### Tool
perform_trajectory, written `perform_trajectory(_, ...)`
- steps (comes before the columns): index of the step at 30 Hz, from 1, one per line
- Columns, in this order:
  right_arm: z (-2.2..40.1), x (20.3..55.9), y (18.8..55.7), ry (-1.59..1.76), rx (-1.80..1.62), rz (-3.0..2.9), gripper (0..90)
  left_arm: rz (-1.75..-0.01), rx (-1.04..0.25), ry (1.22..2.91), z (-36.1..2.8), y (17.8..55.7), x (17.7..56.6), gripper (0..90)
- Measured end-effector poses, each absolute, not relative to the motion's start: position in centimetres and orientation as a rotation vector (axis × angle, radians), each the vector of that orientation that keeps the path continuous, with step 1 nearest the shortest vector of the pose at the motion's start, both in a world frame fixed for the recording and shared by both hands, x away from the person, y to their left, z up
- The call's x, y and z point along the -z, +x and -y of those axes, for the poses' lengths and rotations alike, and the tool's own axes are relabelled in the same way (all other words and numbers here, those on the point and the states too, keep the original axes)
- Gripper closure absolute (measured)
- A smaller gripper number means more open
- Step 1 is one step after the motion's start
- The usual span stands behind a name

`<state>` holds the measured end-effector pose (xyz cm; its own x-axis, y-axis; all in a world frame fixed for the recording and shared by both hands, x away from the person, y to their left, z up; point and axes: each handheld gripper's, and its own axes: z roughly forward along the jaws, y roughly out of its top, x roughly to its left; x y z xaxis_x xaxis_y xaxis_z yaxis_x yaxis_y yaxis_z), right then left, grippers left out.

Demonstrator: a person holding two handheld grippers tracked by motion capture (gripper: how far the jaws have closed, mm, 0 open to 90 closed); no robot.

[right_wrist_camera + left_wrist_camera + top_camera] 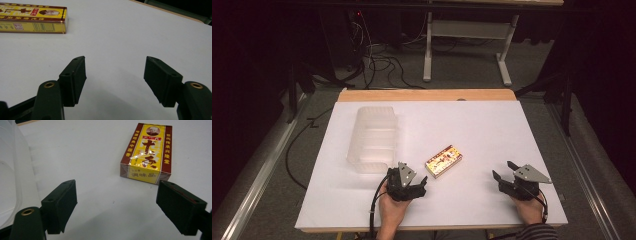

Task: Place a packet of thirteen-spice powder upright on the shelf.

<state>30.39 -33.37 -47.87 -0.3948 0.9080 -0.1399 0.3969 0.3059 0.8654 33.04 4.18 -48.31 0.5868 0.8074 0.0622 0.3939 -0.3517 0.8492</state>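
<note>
Flanking one yellow box (443, 161): two open hand-held grippers, one clear bin (373, 138).

Box (443, 161) lies right of container (373, 138), on table (472, 120).

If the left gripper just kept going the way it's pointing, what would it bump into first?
Probably the yellow box. The left gripper is open, and the box lies just ahead, slightly toward its right jaw; depth is hard to judge.

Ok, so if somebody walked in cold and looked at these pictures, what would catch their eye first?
Probably the yellow and red box, the one bright thing on the white table, lying flat near its middle. Next, the two black tools low in the high view: the left hand-held gripper just short of the box and the right hand-held gripper off to the side, both open. A clear plastic bin stands left of the box.
</note>
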Motion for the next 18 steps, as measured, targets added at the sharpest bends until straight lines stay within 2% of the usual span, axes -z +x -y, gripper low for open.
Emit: perform_trajectory(18,33.32,47.89,30.44,1.151,-1.013,-1.936,34.3,-0.935,-0.619,1.984,-4.04,32.95,48.32,21.0)
